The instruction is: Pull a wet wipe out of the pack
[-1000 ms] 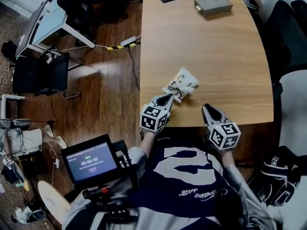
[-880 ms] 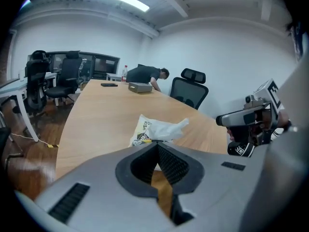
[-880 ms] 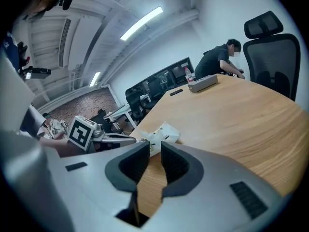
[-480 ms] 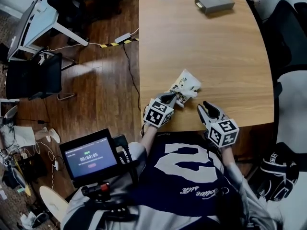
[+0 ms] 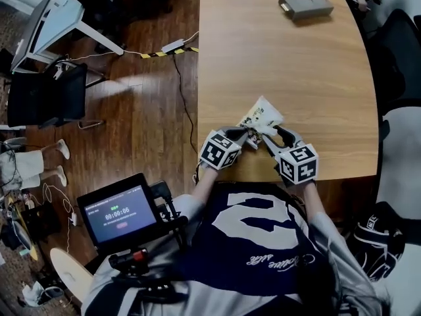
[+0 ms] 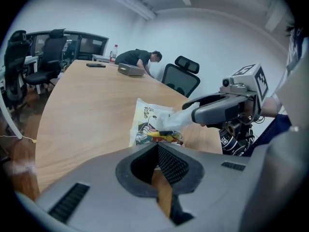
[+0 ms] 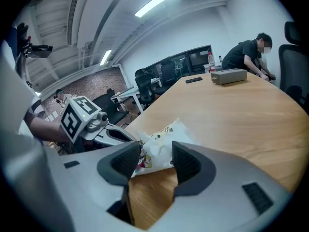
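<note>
A wet wipe pack lay near the front edge of the wooden table. The left gripper had its jaws pressed together on the pack's near edge. The right gripper's jaws were opening, spread around the white wipe sticking out of the pack without pressing it.

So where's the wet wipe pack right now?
In the head view the wet wipe pack lies at the near edge of the table, left gripper at its left corner, right gripper with jaws opening around its protruding wipe.
</note>
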`<state>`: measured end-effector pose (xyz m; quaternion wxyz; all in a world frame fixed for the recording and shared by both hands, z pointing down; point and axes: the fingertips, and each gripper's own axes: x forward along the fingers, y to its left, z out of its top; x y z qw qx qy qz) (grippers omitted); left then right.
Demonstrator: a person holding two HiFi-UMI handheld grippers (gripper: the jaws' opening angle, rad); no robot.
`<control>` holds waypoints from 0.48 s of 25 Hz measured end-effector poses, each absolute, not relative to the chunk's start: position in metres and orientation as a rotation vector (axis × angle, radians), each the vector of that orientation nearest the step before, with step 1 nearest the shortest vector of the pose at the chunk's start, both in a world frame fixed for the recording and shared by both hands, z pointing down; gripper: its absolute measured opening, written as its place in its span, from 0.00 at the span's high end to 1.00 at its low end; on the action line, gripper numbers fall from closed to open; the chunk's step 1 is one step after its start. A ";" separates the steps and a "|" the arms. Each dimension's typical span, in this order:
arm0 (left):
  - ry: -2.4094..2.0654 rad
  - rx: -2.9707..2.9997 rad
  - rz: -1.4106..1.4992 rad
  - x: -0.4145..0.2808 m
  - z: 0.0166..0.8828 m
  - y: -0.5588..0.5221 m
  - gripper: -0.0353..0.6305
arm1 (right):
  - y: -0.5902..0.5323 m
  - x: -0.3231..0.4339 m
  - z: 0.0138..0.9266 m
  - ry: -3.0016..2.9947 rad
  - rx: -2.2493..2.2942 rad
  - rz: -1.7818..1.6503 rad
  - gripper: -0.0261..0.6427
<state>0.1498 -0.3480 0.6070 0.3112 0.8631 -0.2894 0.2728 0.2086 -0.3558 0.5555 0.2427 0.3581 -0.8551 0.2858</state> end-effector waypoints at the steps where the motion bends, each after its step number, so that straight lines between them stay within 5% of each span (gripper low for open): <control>1: -0.763 2.279 0.723 0.151 0.608 -0.348 0.94 | -0.359 0.206 0.560 -2.332 0.971 0.780 0.67; 8: -0.780 2.286 0.739 0.155 0.613 -0.350 0.94 | -0.363 0.193 0.578 -2.288 0.921 0.762 0.69; 10: -0.789 2.292 0.743 0.155 0.613 -0.352 0.94 | -0.363 0.195 0.580 -2.266 0.940 0.765 0.93; 12: -0.799 2.294 0.747 0.155 0.614 -0.353 0.94 | -0.362 0.195 0.580 -2.260 0.941 0.806 0.94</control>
